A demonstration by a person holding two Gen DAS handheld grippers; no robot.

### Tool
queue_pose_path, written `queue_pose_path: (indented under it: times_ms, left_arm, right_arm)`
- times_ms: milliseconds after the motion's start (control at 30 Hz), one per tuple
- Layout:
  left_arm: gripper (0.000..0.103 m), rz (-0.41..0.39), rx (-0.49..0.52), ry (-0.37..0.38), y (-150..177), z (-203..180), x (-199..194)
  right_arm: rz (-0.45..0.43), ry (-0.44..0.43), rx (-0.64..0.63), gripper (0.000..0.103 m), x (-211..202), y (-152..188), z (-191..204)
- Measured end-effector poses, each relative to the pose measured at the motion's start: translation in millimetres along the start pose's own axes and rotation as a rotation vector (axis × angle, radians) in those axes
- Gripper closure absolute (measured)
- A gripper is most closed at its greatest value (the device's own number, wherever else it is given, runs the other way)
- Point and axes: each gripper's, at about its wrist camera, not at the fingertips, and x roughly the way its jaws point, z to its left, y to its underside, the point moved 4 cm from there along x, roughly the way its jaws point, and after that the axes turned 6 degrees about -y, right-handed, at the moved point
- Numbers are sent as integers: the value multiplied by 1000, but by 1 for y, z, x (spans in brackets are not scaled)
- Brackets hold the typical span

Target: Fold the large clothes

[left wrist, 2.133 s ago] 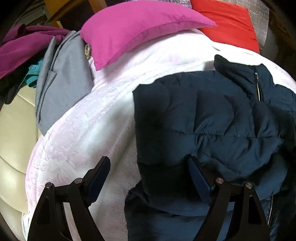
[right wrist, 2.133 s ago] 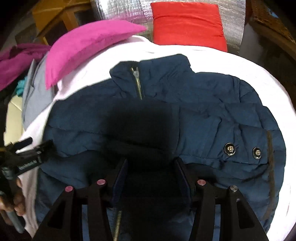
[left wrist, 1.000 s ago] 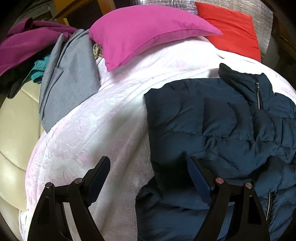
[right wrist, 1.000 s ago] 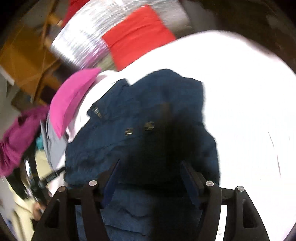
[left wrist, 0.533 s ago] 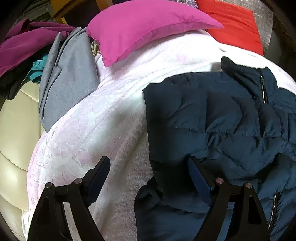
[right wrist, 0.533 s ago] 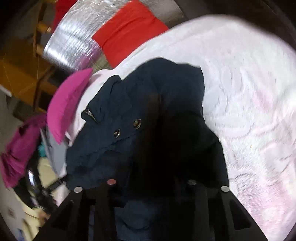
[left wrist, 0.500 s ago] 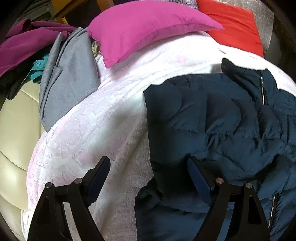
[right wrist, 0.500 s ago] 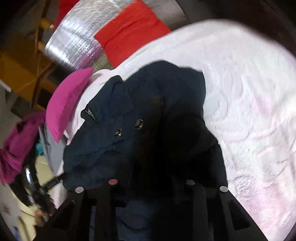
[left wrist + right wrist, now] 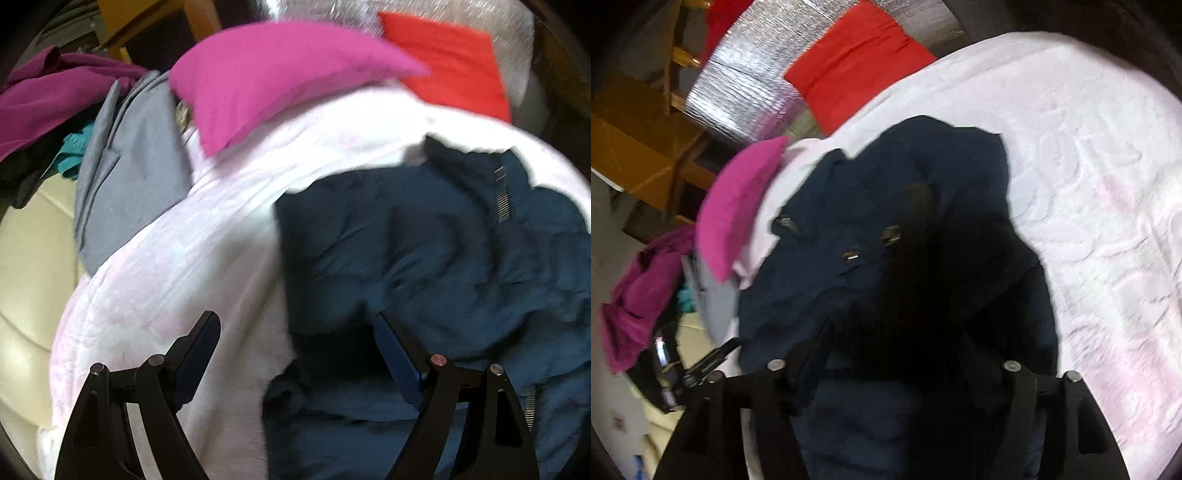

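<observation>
A navy puffer jacket (image 9: 424, 258) lies crumpled on a white-pink bedspread (image 9: 177, 266). My left gripper (image 9: 295, 354) is open and hovers over the jacket's left edge; its right finger is above the fabric, its left finger above the bedspread. In the right wrist view the jacket (image 9: 871, 229) is bunched, with two snap buttons showing. My right gripper (image 9: 894, 354) sits low over dark jacket fabric that hides its fingertips. Its fingers stand wide apart. Whether they grip fabric cannot be seen.
A magenta pillow (image 9: 273, 74) and a red pillow (image 9: 450, 62) lie at the head of the bed. Grey cloth (image 9: 129, 173) and purple clothes (image 9: 44, 99) are piled at the left. A cream cushion (image 9: 26, 258) borders the bed's left side.
The right gripper has swung to the jacket's right side and dropped onto it, so the jacket now looks bunched. The left view has shifted slightly and blurred; the left gripper stays open.
</observation>
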Motion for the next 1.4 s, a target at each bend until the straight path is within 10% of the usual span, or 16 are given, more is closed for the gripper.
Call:
queue_pose_path:
  times_ms: [167,333,467,633,833,1067,1167,1400]
  left_arm:
    - [18,-43,24,164,0,-23,-19]
    - [18,-2,107,138,8,-47,-5]
    - [18,37,142,71,15,-57,8]
    - [18,41,162,61,14,-59,11]
    - [18,17,193,58,14,-64,6]
    - [18,21,239,27,17,-68,10]
    - [18,5,219,45,12,-63,4]
    - [18,-21,225,80,14,-67,-6]
  right_arm:
    - [78,-175,113,32,18,25,3]
    - [81,-180,149,32,53,27,8]
    - [-2,-142,160,34,71,15,12]
    - [-73,-76,79,72,61,5,21]
    - [-121,35,-60,76,54,-1,31]
    - [-54,-31,50,70,57,4,16]
    - [-27,-120,87,30,56,9,24]
    - [42,-137,66,31,91,21,46]
